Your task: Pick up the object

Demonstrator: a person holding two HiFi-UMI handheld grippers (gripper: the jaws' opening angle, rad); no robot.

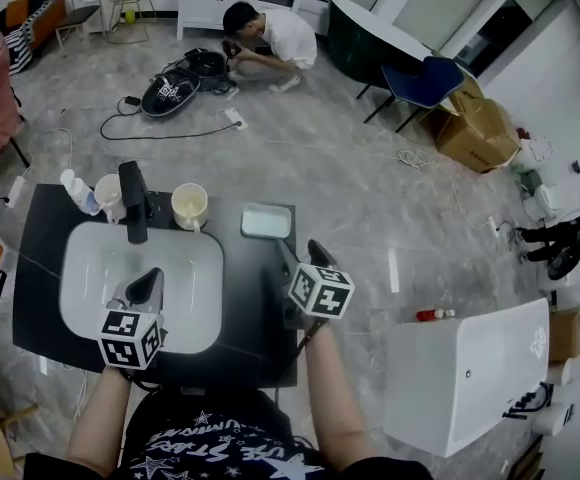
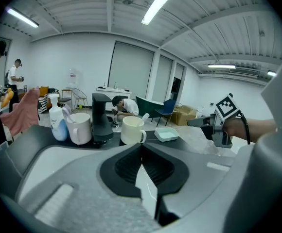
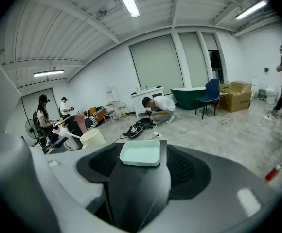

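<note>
The pale, shallow rectangular dish sits on the black countertop, just right of the white sink basin — straight ahead of the right gripper, on its far side, near but not touching. Its long axis runs left-right, across the approach. Those 2 jaws stand wide with nothing between them. The left gripper is farther off, over the basin — jaws together, empty.

A cream mug stands beside the black faucet.
</note>
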